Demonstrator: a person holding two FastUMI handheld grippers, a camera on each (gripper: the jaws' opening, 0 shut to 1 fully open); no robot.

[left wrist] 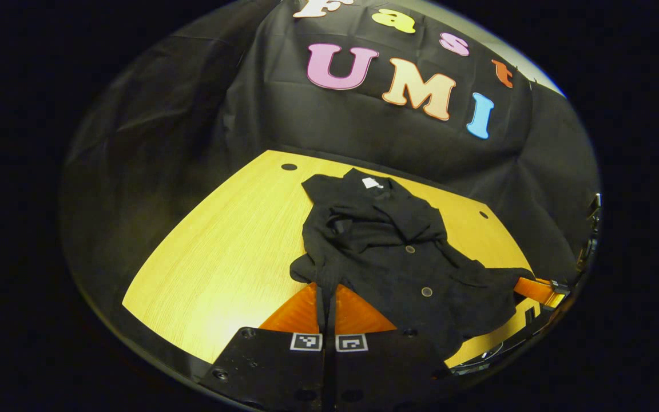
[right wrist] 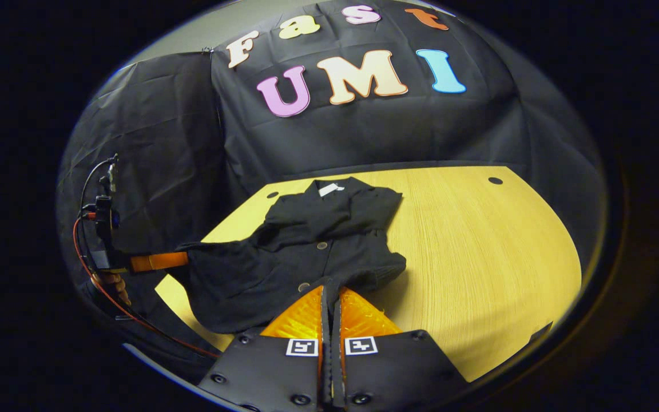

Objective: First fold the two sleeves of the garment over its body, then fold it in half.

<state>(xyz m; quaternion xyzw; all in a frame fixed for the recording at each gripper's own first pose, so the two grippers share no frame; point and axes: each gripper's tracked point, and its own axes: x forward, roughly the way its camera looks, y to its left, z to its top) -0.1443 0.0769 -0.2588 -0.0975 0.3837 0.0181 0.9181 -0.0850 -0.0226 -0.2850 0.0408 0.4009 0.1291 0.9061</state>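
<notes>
Black cloth is hanging behind a pale wooden desk (left wrist: 209,269), and a black garment (left wrist: 386,252) with buttons down its front is lying across the desk's far and middle part, its collar with a white tag pointing toward the cloth. In the left gripper view, the left tool (left wrist: 328,297) is pinching the garment's near edge, both fingers closed on a bunched fold of fabric that is lifting off the wood. At the right of that view, the other tool is reaching in from the edge, its tip buried in the hem on that side. In the right gripper view, the right tool (right wrist: 331,300) is likewise clamping the garment's lower edge between closed fingers, the cloth draping up and away from the fingers toward the collar. Farther left in that view, the left tool is holding the opposite corner of the hem raised above the desk's edge, with a hand (right wrist: 116,286) and cables behind it. Both sleeves are lying crumpled over the garment's body.
</notes>
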